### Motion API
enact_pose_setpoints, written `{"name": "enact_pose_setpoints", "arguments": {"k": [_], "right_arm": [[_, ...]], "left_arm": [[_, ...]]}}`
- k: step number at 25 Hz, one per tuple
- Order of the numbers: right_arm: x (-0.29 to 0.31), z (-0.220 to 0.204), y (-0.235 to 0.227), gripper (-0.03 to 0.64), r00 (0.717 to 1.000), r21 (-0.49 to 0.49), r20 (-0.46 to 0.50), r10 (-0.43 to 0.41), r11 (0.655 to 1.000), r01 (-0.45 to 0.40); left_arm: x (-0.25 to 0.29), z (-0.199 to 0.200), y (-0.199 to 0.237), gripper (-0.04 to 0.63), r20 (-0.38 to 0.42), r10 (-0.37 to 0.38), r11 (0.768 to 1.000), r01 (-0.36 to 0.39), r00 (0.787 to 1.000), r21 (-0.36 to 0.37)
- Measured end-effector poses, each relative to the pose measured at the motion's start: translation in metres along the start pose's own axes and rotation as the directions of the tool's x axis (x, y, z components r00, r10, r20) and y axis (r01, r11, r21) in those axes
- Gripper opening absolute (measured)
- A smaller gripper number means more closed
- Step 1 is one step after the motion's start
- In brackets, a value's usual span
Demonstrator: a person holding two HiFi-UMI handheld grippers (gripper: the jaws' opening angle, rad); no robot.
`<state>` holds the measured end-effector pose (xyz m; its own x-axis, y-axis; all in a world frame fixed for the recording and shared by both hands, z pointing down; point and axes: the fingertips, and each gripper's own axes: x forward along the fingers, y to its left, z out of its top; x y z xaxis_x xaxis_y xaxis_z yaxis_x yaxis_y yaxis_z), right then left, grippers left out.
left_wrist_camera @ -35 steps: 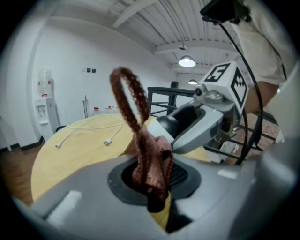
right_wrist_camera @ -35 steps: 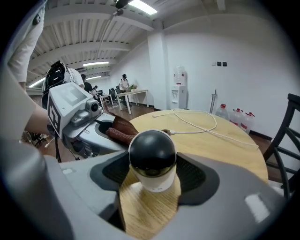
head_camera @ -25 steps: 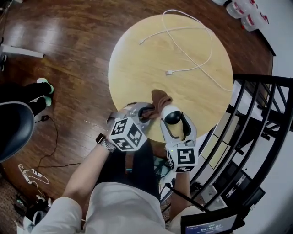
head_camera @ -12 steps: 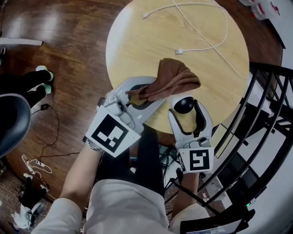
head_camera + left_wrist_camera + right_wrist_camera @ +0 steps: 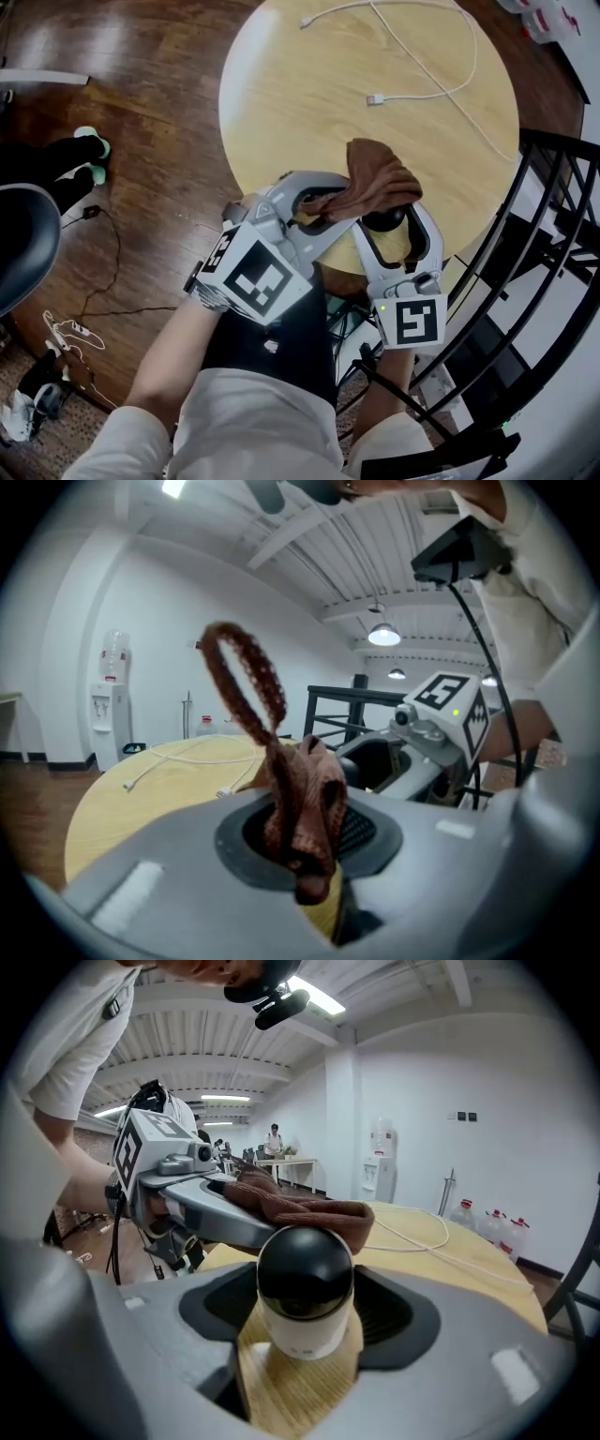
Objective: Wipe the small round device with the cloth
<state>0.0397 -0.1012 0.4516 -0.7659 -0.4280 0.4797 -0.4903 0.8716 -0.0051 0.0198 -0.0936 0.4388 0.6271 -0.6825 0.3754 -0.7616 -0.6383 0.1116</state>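
Note:
The small round device (image 5: 382, 221), a white body with a black dome (image 5: 305, 1288), stands between the jaws of my right gripper (image 5: 392, 227) over the near edge of the round wooden table (image 5: 309, 103). Both pads sit against its sides, so the gripper (image 5: 305, 1324) is shut on it. My left gripper (image 5: 319, 202) comes in from the left, shut on a bunched brown cloth (image 5: 375, 183). The cloth (image 5: 300, 1206) drapes over the top of the dome. In the left gripper view the cloth (image 5: 300, 799) sticks up from the shut jaws (image 5: 305, 844), a loop standing above it.
A white charging cable (image 5: 431, 75) lies across the far half of the table. A black metal rack (image 5: 553, 244) stands close on the right, and a dark chair (image 5: 23, 244) sits at the left on the wood floor. Water bottles (image 5: 487, 1222) stand beyond the table.
My left gripper has risen and swung right with the cloth, which went from beside the device to lying over its dome. The right gripper has kept hold of the device and barely moved.

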Motion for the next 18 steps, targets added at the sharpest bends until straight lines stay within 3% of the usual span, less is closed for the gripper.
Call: {"name": "enact_pose_setpoints", "arguments": {"k": [8,18], "right_arm": [[-0.004,-0.006,-0.003,0.310,0.995,0.024,-0.007,-0.098,0.995,0.098],[-0.006,-0.006,-0.005,0.305,0.980,0.087,-0.027,-0.198,0.976,0.200]], "left_arm": [[0.000,-0.004,0.004,0.071,0.007,-0.010,0.999,0.010,1.000,-0.033],[0.010,-0.067,-0.006,0.071,-0.171,-0.003,1.000,-0.002,0.985,-0.030]]}}
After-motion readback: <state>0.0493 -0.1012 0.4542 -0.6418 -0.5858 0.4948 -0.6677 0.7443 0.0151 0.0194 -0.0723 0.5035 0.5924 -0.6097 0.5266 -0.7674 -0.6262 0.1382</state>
